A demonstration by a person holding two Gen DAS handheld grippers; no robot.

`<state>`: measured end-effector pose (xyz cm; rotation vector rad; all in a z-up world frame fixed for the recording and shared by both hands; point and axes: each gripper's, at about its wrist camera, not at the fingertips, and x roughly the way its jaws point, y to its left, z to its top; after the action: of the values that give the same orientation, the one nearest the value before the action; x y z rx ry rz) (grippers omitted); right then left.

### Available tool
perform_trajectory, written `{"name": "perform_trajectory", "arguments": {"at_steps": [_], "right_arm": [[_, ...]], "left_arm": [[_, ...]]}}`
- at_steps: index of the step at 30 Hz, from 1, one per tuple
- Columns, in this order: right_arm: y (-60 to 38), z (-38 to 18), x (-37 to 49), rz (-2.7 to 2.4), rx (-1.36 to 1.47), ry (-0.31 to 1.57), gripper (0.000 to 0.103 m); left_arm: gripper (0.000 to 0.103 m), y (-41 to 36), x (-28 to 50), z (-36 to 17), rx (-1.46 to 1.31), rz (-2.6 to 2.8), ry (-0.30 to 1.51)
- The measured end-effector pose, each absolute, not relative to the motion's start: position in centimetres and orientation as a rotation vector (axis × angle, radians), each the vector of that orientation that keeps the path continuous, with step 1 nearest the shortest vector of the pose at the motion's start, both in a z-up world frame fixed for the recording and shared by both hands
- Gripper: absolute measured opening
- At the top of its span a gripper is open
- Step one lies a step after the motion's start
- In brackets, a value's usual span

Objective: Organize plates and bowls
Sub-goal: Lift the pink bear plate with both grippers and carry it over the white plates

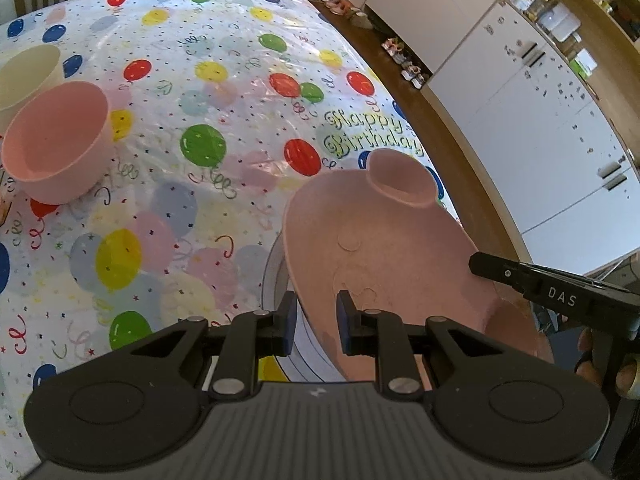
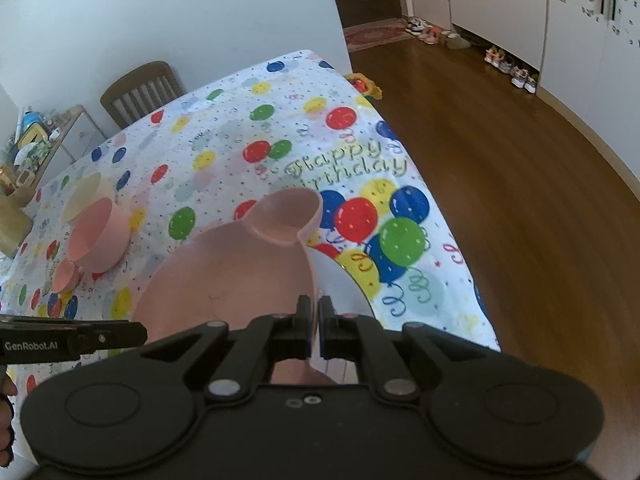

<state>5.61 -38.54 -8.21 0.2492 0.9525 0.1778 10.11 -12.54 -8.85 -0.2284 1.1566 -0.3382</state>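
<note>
A pink plate with round ears [image 1: 392, 248] [image 2: 240, 276] is tilted above a white plate [image 1: 276, 280] [image 2: 340, 280] on the balloon tablecloth. My left gripper [image 1: 317, 320] is shut on the pink plate's left rim. On the opposite rim, my right gripper [image 2: 315, 322] is pinched shut, and it shows from the side in the left wrist view [image 1: 480, 266]. A pink bowl [image 1: 60, 140] [image 2: 100, 236] stands to the left with a cream bowl [image 1: 24, 72] [image 2: 84, 196] behind it. A small pink cup [image 2: 66, 276] sits by the pink bowl.
The table's right edge [image 2: 448, 220] drops to a wooden floor [image 2: 520, 160]. White cabinets [image 1: 540, 120] and shoes [image 2: 508, 68] line the far side. A wooden chair [image 2: 140, 88] stands at the far end of the table. A cluttered sideboard [image 2: 36, 140] is at the left.
</note>
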Motion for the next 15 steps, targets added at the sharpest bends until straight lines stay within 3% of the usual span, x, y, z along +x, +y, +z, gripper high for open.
{"name": "perform_trajectory", "arguments": {"at_steps": [15], "right_arm": [[-39.3,-10.1,5.2,0.161,0.248,0.998,0.003]], "left_arm": [[0.02,-13.7,9.9,-11.2,-0.189,-0.368,1.231]]}}
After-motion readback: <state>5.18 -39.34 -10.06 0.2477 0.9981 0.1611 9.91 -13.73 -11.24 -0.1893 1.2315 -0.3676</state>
